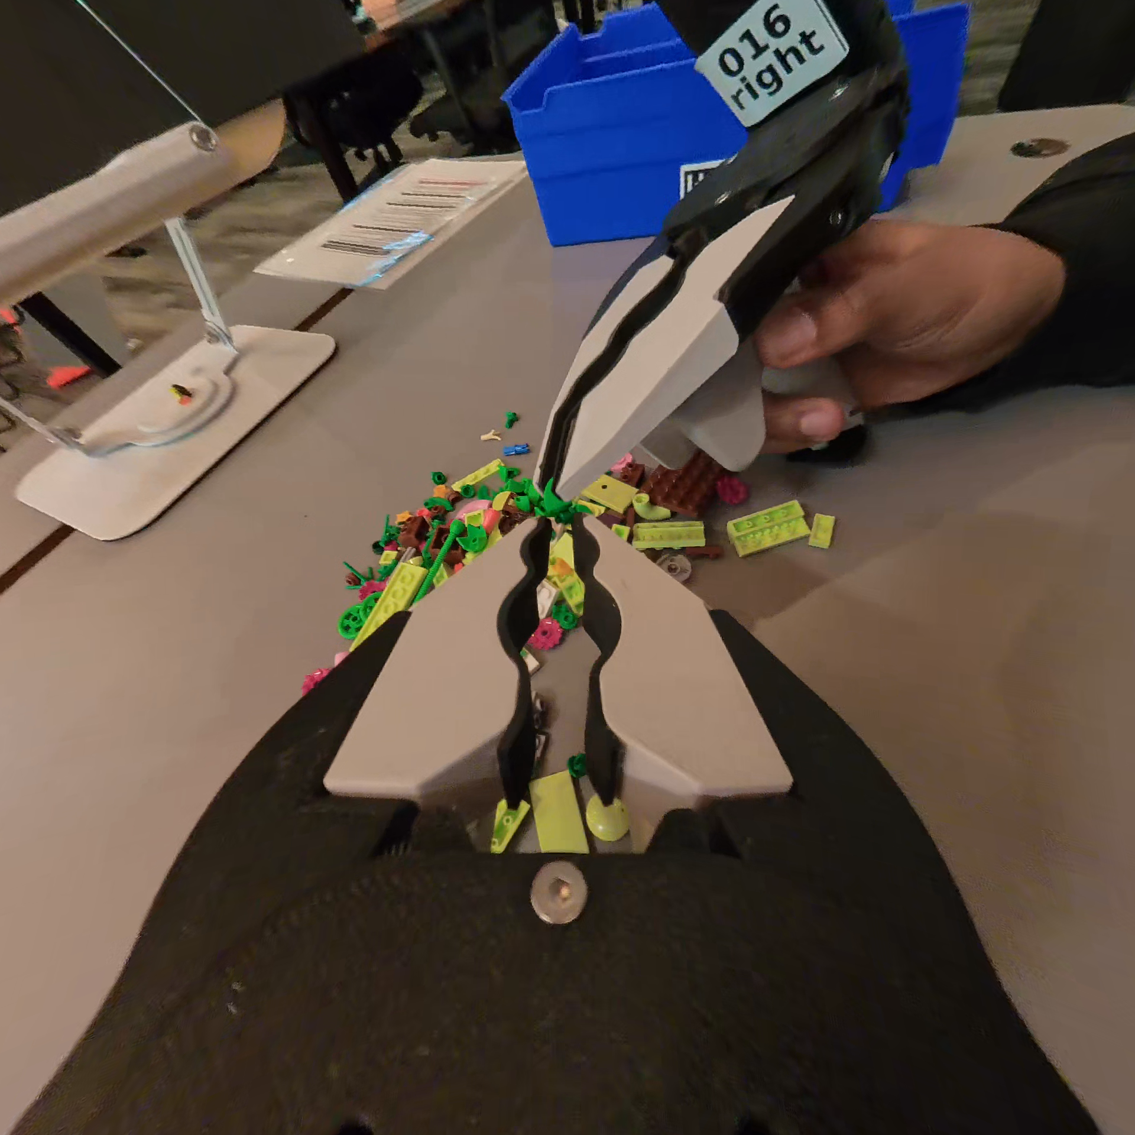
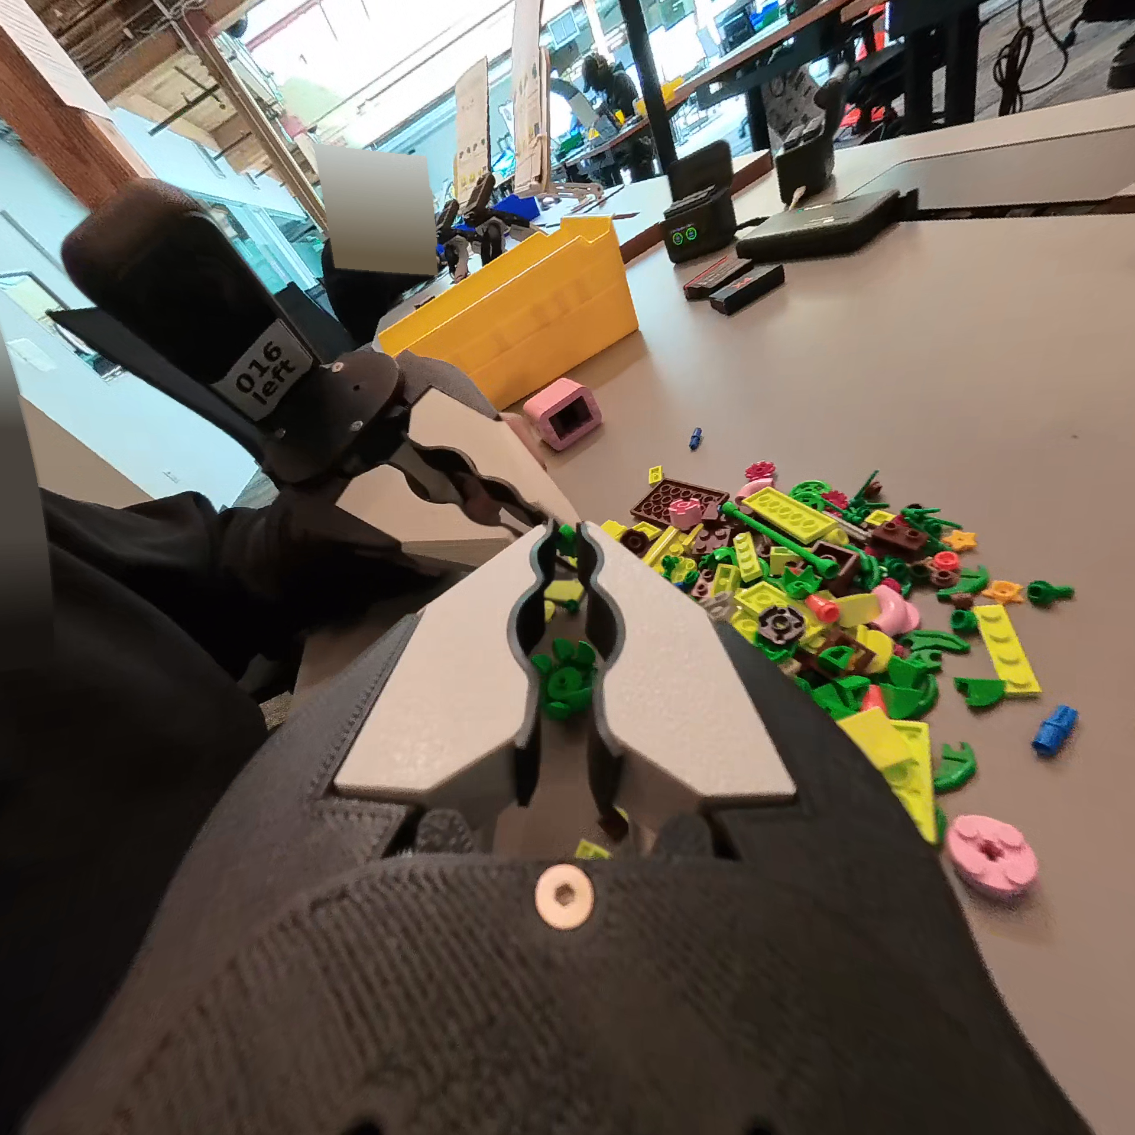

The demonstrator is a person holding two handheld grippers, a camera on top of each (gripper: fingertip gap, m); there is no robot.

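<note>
My left gripper (image 1: 560,523) and my right gripper (image 1: 548,485) meet tip to tip over a pile of small toy bricks (image 1: 430,553) on a grey table (image 1: 921,675). Both are closed on a small green leafy plant piece (image 1: 554,502) held between them just above the pile. In the right wrist view the right gripper (image 2: 568,531) pinches the green piece (image 2: 566,534), and the left gripper (image 2: 537,521) reaches in from the left, touching it. Another green leaf piece (image 2: 565,682) shows through the gap between the right fingers. The pile (image 2: 798,583) holds lime, green, brown and pink pieces.
A blue bin (image 1: 614,123), a sheet with barcodes (image 1: 393,227) and a monitor stand base (image 1: 184,430) lie beyond the pile. A yellow bin (image 2: 522,319), a pink hollow block (image 2: 562,411) and black devices (image 2: 700,215) stand farther off. A hand (image 1: 890,325) holds the right gripper. My left and right fingertips are right by each other.
</note>
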